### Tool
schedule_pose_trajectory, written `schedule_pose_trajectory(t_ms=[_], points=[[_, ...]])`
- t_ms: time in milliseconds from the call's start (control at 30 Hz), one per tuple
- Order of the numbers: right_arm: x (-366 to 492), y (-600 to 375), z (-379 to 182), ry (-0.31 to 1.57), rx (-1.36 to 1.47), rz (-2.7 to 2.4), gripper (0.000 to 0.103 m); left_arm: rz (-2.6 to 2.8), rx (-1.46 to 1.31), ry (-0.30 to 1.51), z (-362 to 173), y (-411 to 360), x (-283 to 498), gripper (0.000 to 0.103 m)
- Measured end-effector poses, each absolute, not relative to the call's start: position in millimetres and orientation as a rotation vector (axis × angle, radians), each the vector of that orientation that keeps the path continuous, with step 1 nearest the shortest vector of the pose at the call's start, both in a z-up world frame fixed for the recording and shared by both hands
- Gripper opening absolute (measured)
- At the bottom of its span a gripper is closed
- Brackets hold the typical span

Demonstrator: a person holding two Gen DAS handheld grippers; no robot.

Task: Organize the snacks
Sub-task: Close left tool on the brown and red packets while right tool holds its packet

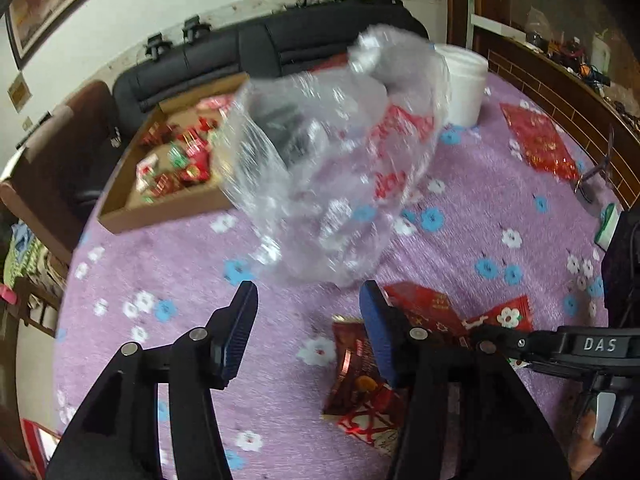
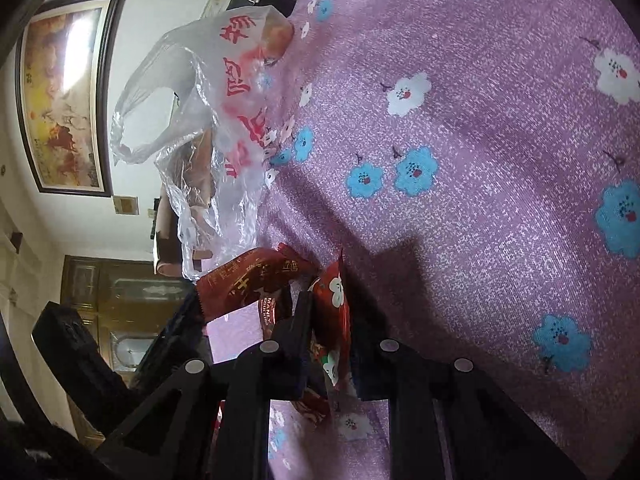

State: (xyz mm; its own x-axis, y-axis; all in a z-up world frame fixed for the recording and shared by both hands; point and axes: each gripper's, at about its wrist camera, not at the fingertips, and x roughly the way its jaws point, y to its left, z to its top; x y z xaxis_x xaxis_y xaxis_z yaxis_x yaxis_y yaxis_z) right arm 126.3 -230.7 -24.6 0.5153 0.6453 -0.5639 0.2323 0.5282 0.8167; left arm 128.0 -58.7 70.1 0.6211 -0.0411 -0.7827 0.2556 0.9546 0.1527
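A clear plastic bag with red print hangs blurred just ahead of my left gripper, which is open with nothing between its fingers. In the right wrist view the same bag stands crumpled over the purple flowered cloth. My right gripper is shut on a red snack packet with a white flower, which also shows at the lower right of the left wrist view. A dark red packet lies beside it. More red packets lie under the left fingers.
A shallow cardboard box holding several red and green snacks sits at the table's far left. At the back stands a white tub, and a large red packet lies far right. Behind the table is a black sofa.
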Motion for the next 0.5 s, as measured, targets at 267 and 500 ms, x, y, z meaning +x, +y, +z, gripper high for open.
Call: schedule_pose_trajectory(t_ms=[267, 500], points=[[127, -233, -27, 1.036, 1.014, 0.306, 0.016, -0.197, 0.408, 0.863, 59, -77, 127, 0.075], [128, -233, -27, 1.037, 1.009, 0.306, 0.016, -0.167, 0.577, 0.856, 25, -105, 129, 0.081]])
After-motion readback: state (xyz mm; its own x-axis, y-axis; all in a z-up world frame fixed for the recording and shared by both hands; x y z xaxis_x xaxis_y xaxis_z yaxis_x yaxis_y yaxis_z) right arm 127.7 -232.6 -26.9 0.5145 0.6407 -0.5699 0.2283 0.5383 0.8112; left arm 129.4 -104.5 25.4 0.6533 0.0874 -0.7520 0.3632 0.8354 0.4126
